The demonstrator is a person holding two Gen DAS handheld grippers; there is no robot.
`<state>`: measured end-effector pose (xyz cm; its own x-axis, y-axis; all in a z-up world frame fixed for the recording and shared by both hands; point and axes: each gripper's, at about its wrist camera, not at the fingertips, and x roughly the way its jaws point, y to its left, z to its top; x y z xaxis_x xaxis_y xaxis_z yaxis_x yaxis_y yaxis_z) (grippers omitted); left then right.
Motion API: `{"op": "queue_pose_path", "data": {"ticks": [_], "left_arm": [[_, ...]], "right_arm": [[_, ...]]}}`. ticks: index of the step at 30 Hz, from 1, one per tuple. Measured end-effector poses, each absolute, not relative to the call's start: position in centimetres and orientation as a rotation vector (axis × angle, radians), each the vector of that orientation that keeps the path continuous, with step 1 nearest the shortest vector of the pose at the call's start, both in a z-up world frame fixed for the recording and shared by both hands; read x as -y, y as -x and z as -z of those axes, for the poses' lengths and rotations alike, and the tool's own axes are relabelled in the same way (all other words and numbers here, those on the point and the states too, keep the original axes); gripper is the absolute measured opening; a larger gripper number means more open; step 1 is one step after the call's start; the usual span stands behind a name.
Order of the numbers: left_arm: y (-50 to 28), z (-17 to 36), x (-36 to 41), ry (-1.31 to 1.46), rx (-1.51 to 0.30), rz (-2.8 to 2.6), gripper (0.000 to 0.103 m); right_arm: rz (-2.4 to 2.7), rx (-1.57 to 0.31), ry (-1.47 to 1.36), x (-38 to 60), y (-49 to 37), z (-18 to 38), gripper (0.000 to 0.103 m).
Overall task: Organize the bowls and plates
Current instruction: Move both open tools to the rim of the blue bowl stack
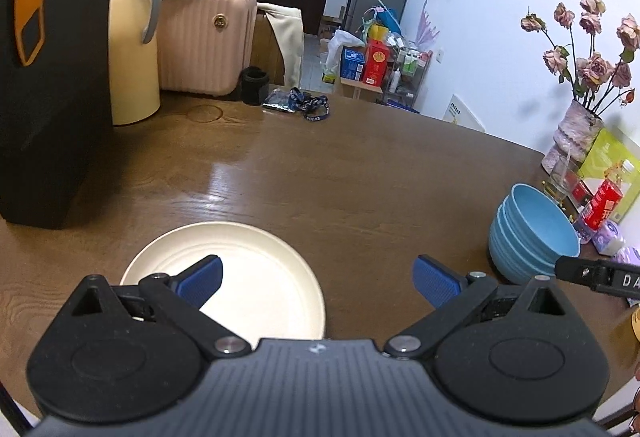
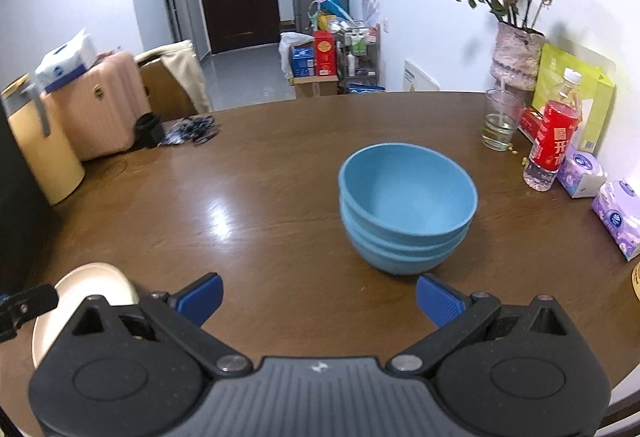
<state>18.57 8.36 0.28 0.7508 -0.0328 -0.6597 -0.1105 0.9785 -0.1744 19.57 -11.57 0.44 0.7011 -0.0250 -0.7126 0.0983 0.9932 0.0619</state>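
A cream plate (image 1: 248, 273) lies flat on the brown table, just under and left of my left gripper (image 1: 318, 283), which stands open with nothing between its blue pads. A stack of three nested blue bowls (image 2: 406, 211) sits upright on the table, just beyond my right gripper (image 2: 318, 297), also open and holding nothing. In the left wrist view the bowl stack (image 1: 532, 233) is at the far right, with part of the right gripper's black body in front of it. In the right wrist view the plate (image 2: 94, 289) shows at the lower left, partly hidden by the gripper body.
A black bag (image 1: 52, 93) and a yellow bin (image 1: 132, 53) stand at the table's left. A vase of dried roses (image 2: 516, 57), a glass (image 2: 500, 121), a red-labelled bottle (image 2: 554, 137), a green box and tissue packs (image 2: 582, 173) line the right edge. A lanyard (image 1: 308, 103) lies at the far edge.
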Motion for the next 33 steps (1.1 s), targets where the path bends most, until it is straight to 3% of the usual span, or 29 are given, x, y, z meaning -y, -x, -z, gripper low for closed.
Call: {"op": "queue_pose_path", "data": {"ticks": [15,33], "left_arm": [[-26.0,-0.5,-0.7,0.150,-0.795,0.015,0.103],[-35.4,0.8,10.7,0.062,-0.924,0.077,0.103]], "right_arm": [[0.182,-0.811,-0.231,22.2,-25.3,0.4,0.103],[0.225,-0.907,-0.389,32.9,-31.2,5.8,0.103]]}}
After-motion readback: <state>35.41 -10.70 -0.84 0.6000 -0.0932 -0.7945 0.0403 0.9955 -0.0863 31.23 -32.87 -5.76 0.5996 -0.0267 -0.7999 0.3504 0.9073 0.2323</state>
